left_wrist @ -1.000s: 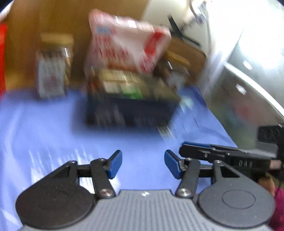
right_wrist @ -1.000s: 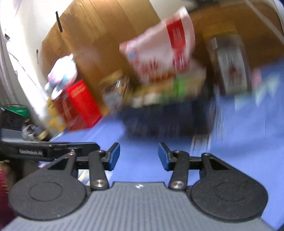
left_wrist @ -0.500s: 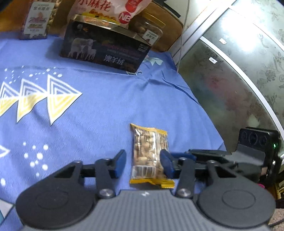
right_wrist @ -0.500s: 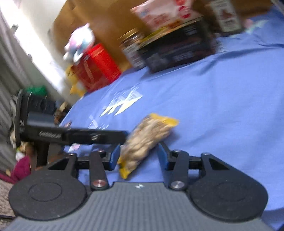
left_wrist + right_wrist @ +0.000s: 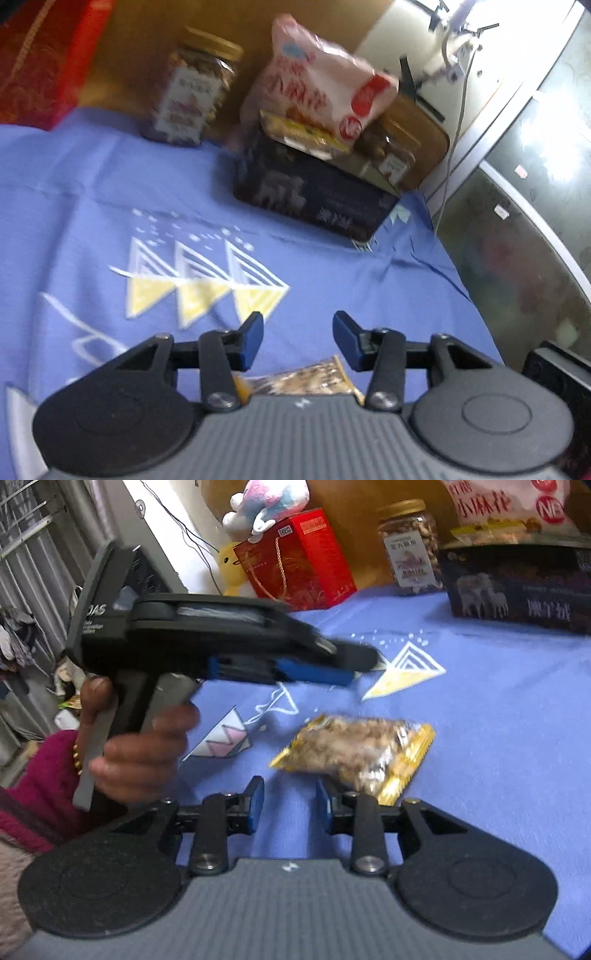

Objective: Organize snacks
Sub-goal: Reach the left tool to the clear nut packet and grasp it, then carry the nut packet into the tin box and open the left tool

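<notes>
- One small snack packet [image 5: 360, 755], clear with gold ends, lay flat on the blue cloth [image 5: 498, 720], well short of the dark box [image 5: 517, 590] at the back.
- Your right gripper [image 5: 288, 801] had its blue pads spread, pinching nothing; the packet lay just past the right-hand pad, near it, though contact was unclear.
- Your left gripper [image 5: 297, 341] was also spread and empty in its own view, pointing toward the dark box, with the packet's edge showing beneath it, closer to you than the box.
- From the right wrist view, your left hand [image 5: 136, 749] held that gripper above the cloth, between you and the box.
- On top of the dark box rested a pink-and-white snack bag [image 5: 321, 81] and a yellow pack; a gold-lidded jar [image 5: 195, 92] stood just left of it, and a red gift box [image 5: 295, 559] further left.
- In my judgement, most snacks were already grouped at the box; this one packet was not yet picked up and was left to move there.
</notes>
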The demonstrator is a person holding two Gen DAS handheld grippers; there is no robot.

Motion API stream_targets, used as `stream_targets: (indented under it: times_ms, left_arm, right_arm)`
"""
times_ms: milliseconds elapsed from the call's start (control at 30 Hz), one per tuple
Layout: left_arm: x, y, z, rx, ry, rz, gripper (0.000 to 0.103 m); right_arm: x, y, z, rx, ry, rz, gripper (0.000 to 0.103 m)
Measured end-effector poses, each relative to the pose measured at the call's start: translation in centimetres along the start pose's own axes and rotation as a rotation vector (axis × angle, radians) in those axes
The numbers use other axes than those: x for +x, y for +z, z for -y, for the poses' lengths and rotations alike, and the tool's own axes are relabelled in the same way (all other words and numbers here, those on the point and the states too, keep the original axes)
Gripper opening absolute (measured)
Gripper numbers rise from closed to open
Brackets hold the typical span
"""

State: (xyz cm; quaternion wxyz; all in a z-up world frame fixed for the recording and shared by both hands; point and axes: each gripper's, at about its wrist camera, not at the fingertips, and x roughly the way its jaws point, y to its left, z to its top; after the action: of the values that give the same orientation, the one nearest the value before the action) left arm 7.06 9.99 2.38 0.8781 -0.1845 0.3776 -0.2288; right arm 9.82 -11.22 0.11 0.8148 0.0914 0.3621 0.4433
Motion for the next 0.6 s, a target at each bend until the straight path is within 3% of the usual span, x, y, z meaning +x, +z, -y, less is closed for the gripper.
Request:
stream_targets:
  times_ms: [133,233,400,500,600]
  left_arm:
    - [-1.8,-0.9,-1.4,-0.040,-0.001,-0.018,0.048]
    - [-2.2,-2.0,-2.2,-0.086,-0.044,-0.055,0.055]
    - [-0.7,-3.1,-2.4,-0.136,-0.105,-0.108,0.057]
    - [-0.1,-3.6,-2.3,-0.159,-0.132,-0.101,0.053]
    - [0.2,-3.6,-2.1,-0.159,-0.096,-0.095,0.036]
  right_arm:
    - [-2.8,-0.7,1.6,0.023,-0.008,-0.004,0.035]
    - [-5.0,-1.1,2.9,0.067,-0.047,0.048,0.043]
    - [-4.2,-0.3,3.7,0.068,-0.100,0.049,0.045]
    - [-2.2,0.0,2.7,0.006,-0.093,0.021,0.045]
    - [-0.7,0.2,1.3,-0.075,-0.116,0.032,0.039]
